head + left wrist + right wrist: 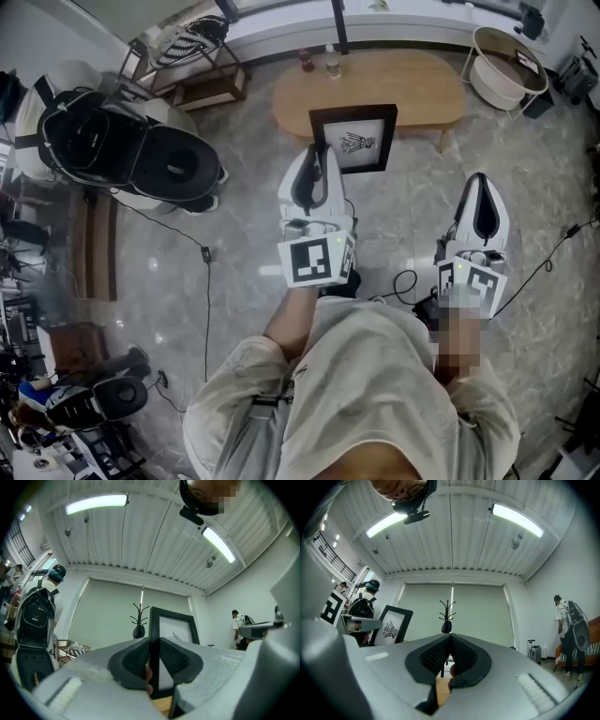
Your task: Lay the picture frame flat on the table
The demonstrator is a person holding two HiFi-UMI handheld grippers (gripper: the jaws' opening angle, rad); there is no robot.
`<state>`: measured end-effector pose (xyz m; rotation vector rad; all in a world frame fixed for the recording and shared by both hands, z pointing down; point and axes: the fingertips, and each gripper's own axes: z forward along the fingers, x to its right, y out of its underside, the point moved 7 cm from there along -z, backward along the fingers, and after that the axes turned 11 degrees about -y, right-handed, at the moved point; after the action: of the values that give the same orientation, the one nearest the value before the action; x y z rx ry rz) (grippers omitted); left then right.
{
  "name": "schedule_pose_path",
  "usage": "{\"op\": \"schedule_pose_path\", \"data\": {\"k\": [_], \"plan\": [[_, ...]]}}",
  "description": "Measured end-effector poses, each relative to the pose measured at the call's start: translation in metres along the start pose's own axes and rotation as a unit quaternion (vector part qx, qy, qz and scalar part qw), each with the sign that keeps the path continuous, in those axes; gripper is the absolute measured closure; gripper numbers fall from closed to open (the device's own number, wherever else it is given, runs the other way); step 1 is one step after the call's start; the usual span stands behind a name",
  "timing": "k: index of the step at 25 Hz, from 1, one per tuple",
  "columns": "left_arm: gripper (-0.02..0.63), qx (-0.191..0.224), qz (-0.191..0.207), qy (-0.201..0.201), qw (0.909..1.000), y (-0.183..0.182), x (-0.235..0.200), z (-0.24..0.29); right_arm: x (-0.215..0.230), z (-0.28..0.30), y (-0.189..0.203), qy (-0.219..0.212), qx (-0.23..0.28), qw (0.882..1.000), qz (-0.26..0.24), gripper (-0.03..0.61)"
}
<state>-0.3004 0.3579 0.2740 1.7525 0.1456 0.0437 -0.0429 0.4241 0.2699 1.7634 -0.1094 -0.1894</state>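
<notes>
A black picture frame (353, 139) with a white mat and a dark drawing stands upright at the near edge of the oval wooden table (412, 84). My left gripper (319, 155) is at the frame's left side. In the left gripper view the jaws are shut on the frame's (171, 639) black left edge, which runs between the pads at my left gripper (154, 660). My right gripper (480, 183) hangs over the floor, right of the frame and short of the table. Its jaws (450, 656) are shut on nothing, and the frame (393, 625) shows to its left.
Two small bottles (319, 60) stand at the table's far edge. A white tub (506, 66) sits on the floor at the right, black bags (122, 150) on seats at the left. Cables (403, 281) lie on the marble floor. A coat rack (447, 616) stands beyond the table.
</notes>
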Motion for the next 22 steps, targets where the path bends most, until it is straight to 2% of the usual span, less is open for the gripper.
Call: {"op": "schedule_pose_path", "data": {"k": [11,17,22], "plan": [[0.531,-0.003,-0.016,0.012,0.9998,0.008,-0.027,0.076,-0.007,0.080,0.001,0.002,-0.006,1.000,-0.023,0.577],[0.531,-0.015,-0.015,0.026,0.9994,0.005,-0.044,0.133,-0.004,0.136,-0.002,0.022,-0.019,0.999,-0.014,0.577],[0.531,-0.019,-0.019,0.027,0.9993,0.009,-0.059,0.156,-0.014,0.162,0.003,0.021,-0.023,0.999,-0.018,0.577]]}}
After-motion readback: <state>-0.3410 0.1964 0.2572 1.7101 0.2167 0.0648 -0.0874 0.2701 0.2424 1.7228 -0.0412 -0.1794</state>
